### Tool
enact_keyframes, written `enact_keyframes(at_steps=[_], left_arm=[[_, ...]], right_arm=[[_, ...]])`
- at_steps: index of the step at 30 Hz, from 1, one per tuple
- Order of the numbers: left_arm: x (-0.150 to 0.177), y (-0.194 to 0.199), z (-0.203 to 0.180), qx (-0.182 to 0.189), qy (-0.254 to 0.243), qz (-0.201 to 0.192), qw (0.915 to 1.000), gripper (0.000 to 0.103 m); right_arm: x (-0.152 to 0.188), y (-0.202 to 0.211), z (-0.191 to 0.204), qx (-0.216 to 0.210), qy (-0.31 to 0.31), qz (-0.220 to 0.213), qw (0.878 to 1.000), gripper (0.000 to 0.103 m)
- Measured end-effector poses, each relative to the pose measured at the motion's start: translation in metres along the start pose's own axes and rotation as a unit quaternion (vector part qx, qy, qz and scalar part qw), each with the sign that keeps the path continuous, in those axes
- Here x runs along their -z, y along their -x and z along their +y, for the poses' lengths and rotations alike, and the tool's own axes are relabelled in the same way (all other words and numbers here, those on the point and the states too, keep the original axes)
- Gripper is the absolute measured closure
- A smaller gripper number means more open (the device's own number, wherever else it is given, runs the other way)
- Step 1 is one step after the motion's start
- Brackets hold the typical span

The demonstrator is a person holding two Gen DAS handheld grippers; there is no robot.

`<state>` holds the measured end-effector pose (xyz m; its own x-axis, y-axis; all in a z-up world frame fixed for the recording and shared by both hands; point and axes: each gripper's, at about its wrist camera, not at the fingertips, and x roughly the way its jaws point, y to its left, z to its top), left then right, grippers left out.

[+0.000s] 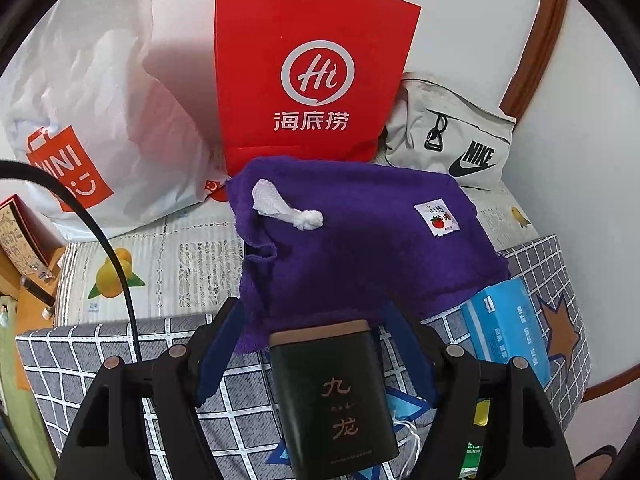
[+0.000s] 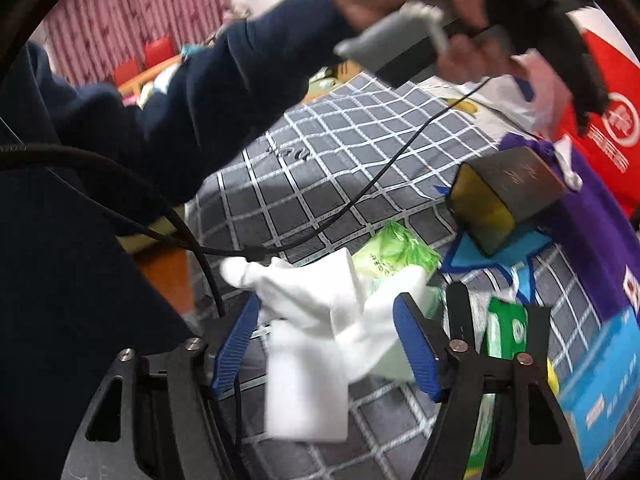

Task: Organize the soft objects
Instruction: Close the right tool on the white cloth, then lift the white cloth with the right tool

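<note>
A dark tin (image 1: 334,396) is seen between the left claw's (image 1: 316,344) spread pads, on a purple towel's (image 1: 360,240) edge on the bed (image 1: 120,356); grip cannot be told. A white cloth (image 2: 320,320) is framed, untouched, by the right claw (image 2: 328,344), held wide.

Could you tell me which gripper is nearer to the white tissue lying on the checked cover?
The right gripper: the white tissue sits between its open fingers. The left gripper is farther off, at the dark tea tin by the purple towel.

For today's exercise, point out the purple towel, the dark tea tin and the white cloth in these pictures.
purple towel (image 1: 360,240): left wrist view, on its flat middle.
dark tea tin (image 1: 334,396): left wrist view, on its lettered front face.
white cloth (image 2: 316,320): right wrist view, on its crumpled middle.
</note>
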<state>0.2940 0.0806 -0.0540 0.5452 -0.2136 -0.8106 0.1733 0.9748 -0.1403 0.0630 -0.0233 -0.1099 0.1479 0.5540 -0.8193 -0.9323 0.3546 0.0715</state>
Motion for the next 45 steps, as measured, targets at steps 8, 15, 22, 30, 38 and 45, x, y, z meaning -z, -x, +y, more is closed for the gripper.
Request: enact_keyframes(at_steps=[8,15,22,30,38,45], left_arm=[[0.003,0.009,0.005,-0.003,-0.004,-0.012,0.9999,0.031],[0.01,0.017,0.022,-0.024,0.007,-0.018,0.9995,0.031],[0.017,0.037,0.035,-0.053,0.008,-0.026,0.9982,0.031],[0.026,0.051,0.038,-0.065,0.003,-0.027,0.9975,0.031],[0.028,0.063,0.036,-0.062,-0.002,-0.038,0.9973,0.031],[0.034,0.074,0.03,-0.061,-0.009,-0.041,0.9972,0.031]], right_arm=[[0.004,-0.018,-0.018,0.002,-0.001,0.02,1.0,0.088],[0.012,0.002,-0.045,0.022,-0.074,-0.011,0.997,0.09],[0.019,0.019,-0.068,0.053,-0.127,-0.03,0.99,0.09],[0.023,0.02,-0.075,0.042,-0.153,-0.039,0.987,0.09],[0.029,0.02,-0.091,0.041,-0.198,-0.048,0.978,0.091],[0.036,0.018,-0.103,0.059,-0.23,-0.049,0.97,0.091]])
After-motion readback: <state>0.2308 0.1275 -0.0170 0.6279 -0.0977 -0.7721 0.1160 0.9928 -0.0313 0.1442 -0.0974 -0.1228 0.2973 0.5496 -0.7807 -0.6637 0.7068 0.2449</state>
